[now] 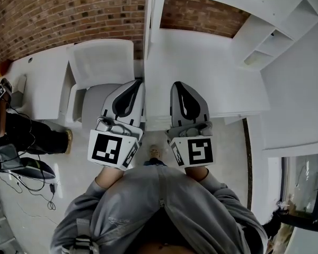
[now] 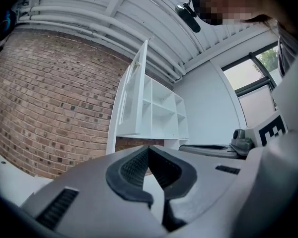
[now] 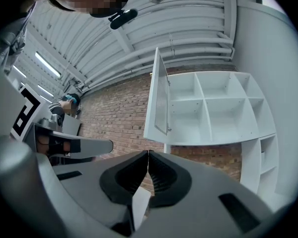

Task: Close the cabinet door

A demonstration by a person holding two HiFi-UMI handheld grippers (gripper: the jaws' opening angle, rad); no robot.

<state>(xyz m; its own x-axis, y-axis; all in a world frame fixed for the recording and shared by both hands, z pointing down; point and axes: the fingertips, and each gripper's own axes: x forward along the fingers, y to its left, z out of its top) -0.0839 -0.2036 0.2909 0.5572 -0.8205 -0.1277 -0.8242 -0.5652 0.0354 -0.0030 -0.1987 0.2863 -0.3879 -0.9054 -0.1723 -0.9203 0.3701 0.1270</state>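
The white wall cabinet (image 3: pixel 218 108) has open compartments, and its door (image 3: pixel 159 100) stands swung out on the left side. The left gripper view has the door (image 2: pixel 134 93) edge-on in front of the shelves (image 2: pixel 161 108). From the head view the door (image 1: pixel 150 4) is a thin white panel above the table. My left gripper (image 1: pixel 139 83) and right gripper (image 1: pixel 176 84) are side by side, both pointing toward the cabinet and well short of it. The left gripper's jaws (image 2: pixel 148 148) meet at the tips with nothing between them. The right gripper (image 3: pixel 148 152) is shut and empty too.
A white table (image 1: pixel 201 73) lies below the cabinet against a brick wall (image 1: pixel 58 9). A white chair (image 1: pixel 103 62) stands to its left. Another person (image 1: pixel 21 134) and cables (image 1: pixel 26 179) are on the floor at far left. A window (image 1: pixel 307 189) is low right.
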